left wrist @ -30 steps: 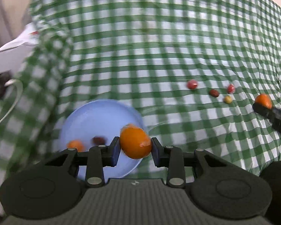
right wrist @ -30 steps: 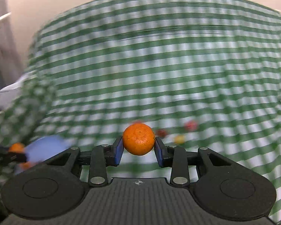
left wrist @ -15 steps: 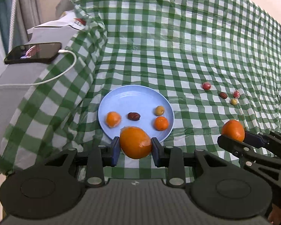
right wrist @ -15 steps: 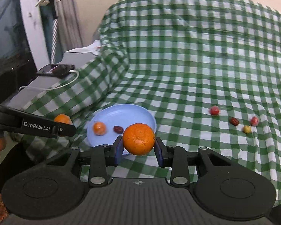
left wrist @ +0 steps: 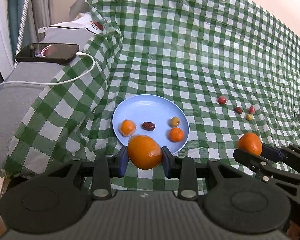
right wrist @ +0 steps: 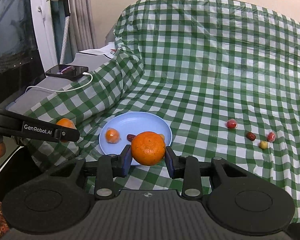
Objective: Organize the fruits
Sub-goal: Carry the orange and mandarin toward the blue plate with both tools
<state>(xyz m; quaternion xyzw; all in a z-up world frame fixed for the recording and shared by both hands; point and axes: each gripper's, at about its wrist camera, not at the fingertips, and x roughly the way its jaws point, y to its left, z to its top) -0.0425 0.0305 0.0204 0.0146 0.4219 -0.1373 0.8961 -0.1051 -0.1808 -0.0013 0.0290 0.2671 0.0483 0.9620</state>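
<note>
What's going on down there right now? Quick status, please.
Left claw shut on oval orange fruit. Right claw shut on round orange. Round light-blue plate holds four small fruits. Nothing blocking.

A green-and-white checked cloth (right wrist: 210,64) covered the surface, rising against a plain cream wall (right wrist: 114,2). Left of the cloth stood grey curtains (right wrist: 84,20) and a white frame (right wrist: 41,24).

A green-and-white checked cloth (left wrist: 190,60) drapes the whole surface, wrinkled and rumpled at its left side. A light blue plate (left wrist: 142,108) rests on it near the front. Well to the plate's right, four small fruits lie loose on the cloth: a red one (left wrist: 222,100), a dark brown one (left wrist: 239,110), another red (left wrist: 252,109) and a yellow one (left wrist: 249,117).
</note>
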